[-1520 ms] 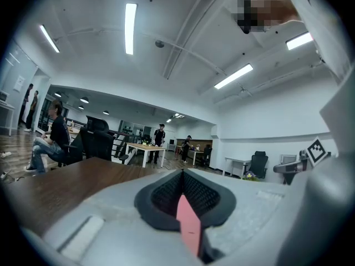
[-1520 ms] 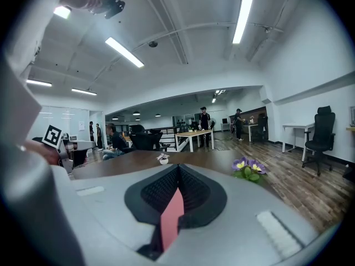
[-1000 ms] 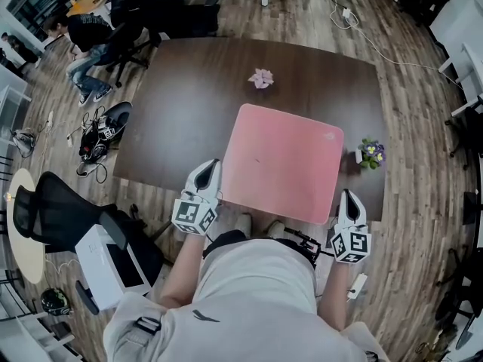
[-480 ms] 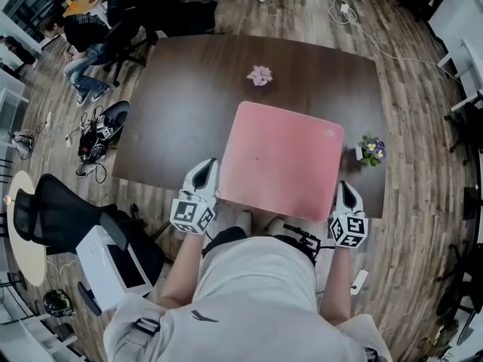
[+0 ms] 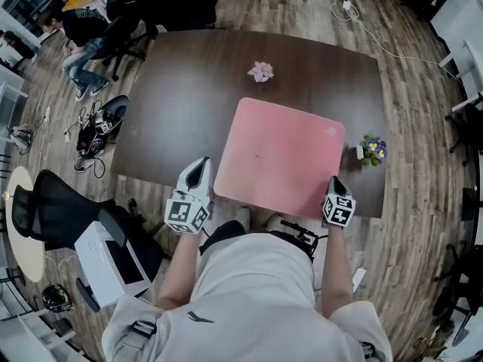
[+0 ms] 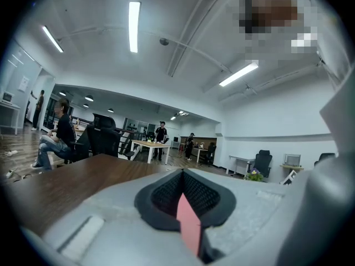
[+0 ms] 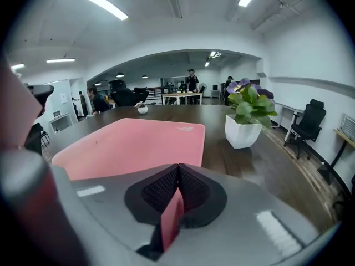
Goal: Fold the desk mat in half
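The pink desk mat [image 5: 283,157] lies on the dark wooden table [image 5: 189,104], reaching its near edge. My left gripper [image 5: 201,173] is at the mat's near left corner, shut on it; the left gripper view shows a pink strip of mat [image 6: 188,226] pinched between the jaws [image 6: 182,174]. At the near right corner my right gripper [image 5: 333,189] is shut too. In the right gripper view the mat's edge [image 7: 171,218] stands between the jaws [image 7: 178,168], and the rest of the mat [image 7: 133,146] spreads flat ahead.
A small pink paper flower [image 5: 261,72] sits beyond the mat. A potted plant [image 5: 370,151] [image 7: 247,115] stands just right of the mat. A black office chair [image 5: 53,210] and a white box [image 5: 113,266] are on the floor at my left. People sit at far desks.
Both grippers have moved forward and a little left. The right one has risen to the mat's near right corner, and the mat's near edge has shifted with them.
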The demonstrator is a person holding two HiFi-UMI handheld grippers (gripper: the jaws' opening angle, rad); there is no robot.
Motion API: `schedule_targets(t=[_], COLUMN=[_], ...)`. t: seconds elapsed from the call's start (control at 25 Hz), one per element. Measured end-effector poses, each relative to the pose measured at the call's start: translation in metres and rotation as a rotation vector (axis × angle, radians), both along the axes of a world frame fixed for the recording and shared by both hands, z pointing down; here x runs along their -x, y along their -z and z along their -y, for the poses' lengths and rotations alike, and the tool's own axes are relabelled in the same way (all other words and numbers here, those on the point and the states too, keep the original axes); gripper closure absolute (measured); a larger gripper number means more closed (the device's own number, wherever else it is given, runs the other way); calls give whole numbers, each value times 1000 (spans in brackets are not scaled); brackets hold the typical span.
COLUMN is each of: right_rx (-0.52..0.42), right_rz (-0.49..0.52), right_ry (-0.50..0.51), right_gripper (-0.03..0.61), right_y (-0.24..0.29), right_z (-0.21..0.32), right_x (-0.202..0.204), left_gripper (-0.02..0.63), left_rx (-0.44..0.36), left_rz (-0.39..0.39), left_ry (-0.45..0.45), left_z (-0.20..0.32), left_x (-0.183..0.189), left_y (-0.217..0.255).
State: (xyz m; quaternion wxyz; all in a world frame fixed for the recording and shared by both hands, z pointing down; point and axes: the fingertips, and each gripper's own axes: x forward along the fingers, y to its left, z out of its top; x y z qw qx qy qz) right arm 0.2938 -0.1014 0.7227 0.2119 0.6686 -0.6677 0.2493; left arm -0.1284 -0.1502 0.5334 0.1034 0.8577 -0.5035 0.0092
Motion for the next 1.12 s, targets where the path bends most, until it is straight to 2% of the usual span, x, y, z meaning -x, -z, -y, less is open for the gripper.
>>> schedule_targets(t=[0.32,0.36,0.4,0.48,0.56,0.68,0.84,0.92,0.96,1.12], right_rx=[51,65,86,127,156,193,219,230,229,218], right_rz=[24,34,49,82,88,55,21,42,61,63], right_ry=[-28,-27,-23,-4,39,88,44,0,-17,-40], right_gripper=[576,557,506,343,282,235,221,145,127,142], right_y=[-12,-14,-18,-24,-26,-28,-31,-33,-34,-34], right_z=[2,2,3,4,6,6,8,9,8,7], right_x=[-1,0,1,5,12,19,16,9,6,1], left_gripper=[611,611,611,611,611,611,611,611,611,611], left_rx=[12,14,15,15,15,17,20,23,25,30], left_rz=[4,5,4,4,4,2,3,4,5,4], left_ry=[20,21,22,23,23,24,27,29,30,28], left_z=[-1,-1,-1,-1,1,2,2,3,3,3], left_x=[7,8,8,8,8,8,12,14,15,14], left_y=[-3,-4,-5,-5,-5,-6,-6,-7,-8,-10])
